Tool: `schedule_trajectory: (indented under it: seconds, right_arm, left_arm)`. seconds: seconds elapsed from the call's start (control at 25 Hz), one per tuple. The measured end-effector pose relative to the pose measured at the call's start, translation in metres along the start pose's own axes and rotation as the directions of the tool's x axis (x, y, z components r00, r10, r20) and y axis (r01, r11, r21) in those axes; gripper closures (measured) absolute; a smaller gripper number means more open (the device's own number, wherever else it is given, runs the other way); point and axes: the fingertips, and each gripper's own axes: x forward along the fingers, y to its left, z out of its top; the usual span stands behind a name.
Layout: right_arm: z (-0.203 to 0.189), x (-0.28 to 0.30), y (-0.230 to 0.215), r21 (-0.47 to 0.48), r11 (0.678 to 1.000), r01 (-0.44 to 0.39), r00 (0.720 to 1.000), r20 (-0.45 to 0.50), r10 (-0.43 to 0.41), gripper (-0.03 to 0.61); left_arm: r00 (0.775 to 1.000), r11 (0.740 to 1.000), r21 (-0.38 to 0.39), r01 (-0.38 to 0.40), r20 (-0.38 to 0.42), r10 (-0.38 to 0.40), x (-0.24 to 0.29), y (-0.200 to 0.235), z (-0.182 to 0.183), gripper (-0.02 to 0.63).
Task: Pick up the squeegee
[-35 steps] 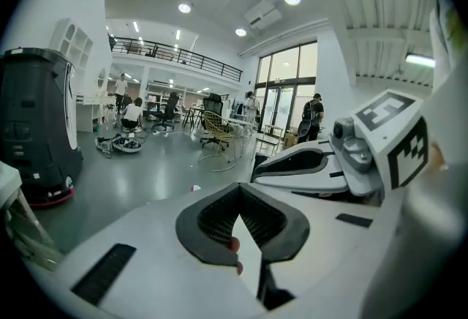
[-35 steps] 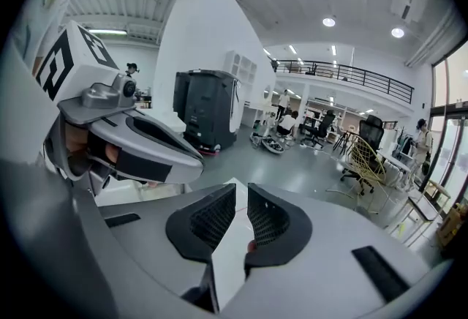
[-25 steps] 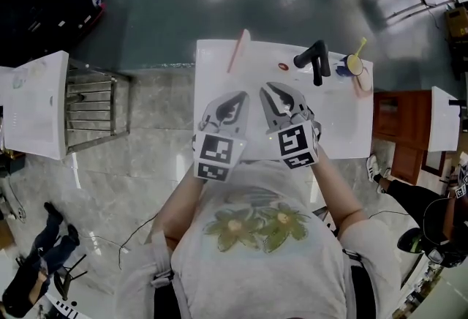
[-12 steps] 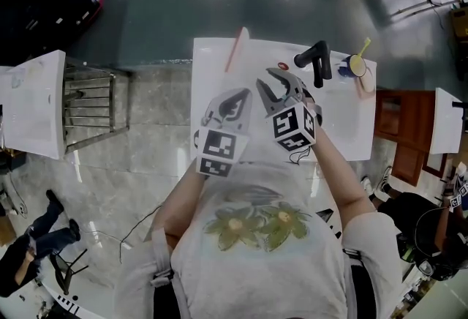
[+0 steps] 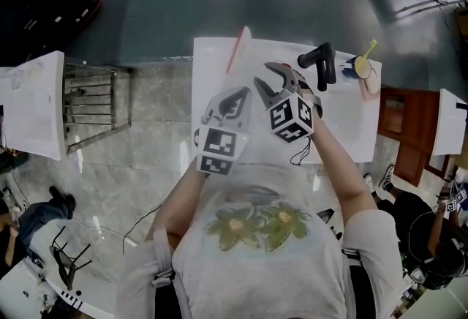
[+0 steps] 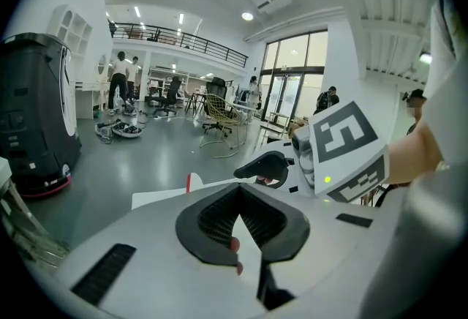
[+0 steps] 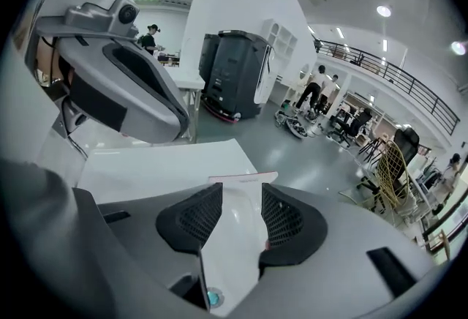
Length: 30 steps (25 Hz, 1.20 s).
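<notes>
The squeegee (image 5: 238,47), a thin white blade with a pink-red edge, lies at the far left edge of the white table (image 5: 344,127). My right gripper (image 5: 273,79) hangs over the table's middle and points toward it. Its jaws are opening, and nothing is pressed between them. In the right gripper view the squeegee (image 7: 241,180) shows through the gap of that gripper (image 7: 235,200), lying beyond the tips. My left gripper (image 5: 232,100) is lower and nearer to me, with its tips together and nothing held. In the left gripper view (image 6: 240,197) the squeegee's end (image 6: 191,180) pokes up past the jaws.
A black pistol-shaped tool (image 5: 319,61) stands at the table's far right, beside a blue cup with a yellow brush (image 5: 357,65). A small red spot (image 5: 284,66) lies near the right gripper. A metal rack (image 5: 95,102) and another white table (image 5: 33,105) stand to the left.
My right gripper has moved forward over the table toward the far side, rolled, and its jaws have gone from shut to wide apart. The left gripper has hardly shifted.
</notes>
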Motion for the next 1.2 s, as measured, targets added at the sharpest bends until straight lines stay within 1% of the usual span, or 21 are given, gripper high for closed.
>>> schedule_trajectory:
  seconds: [0.56,0.72,1.2]
  right_arm:
    - [-0.014,0.031,-0.01,-0.055,0.998,-0.026,0.999,-0.04,0.023,0.436]
    - [-0.017,0.04,-0.013,-0.049,0.998,-0.036,0.999,-0.043,0.034,0.437]
    - [-0.035,0.068,-0.023,-0.079,0.996,-0.029,0.994,-0.103,0.021,0.437]
  left_arm:
    - [0.999,1.0,-0.009,0.011,-0.05,-0.011,0.013,0.007,-0.012,0.606]
    - [0.998,1.0,-0.014,0.011,-0.061,-0.012,0.015,0.008,-0.015,0.606]
    - [0.997,1.0,-0.023,0.012,-0.075,-0.013,0.016,0.012,-0.018,0.606]
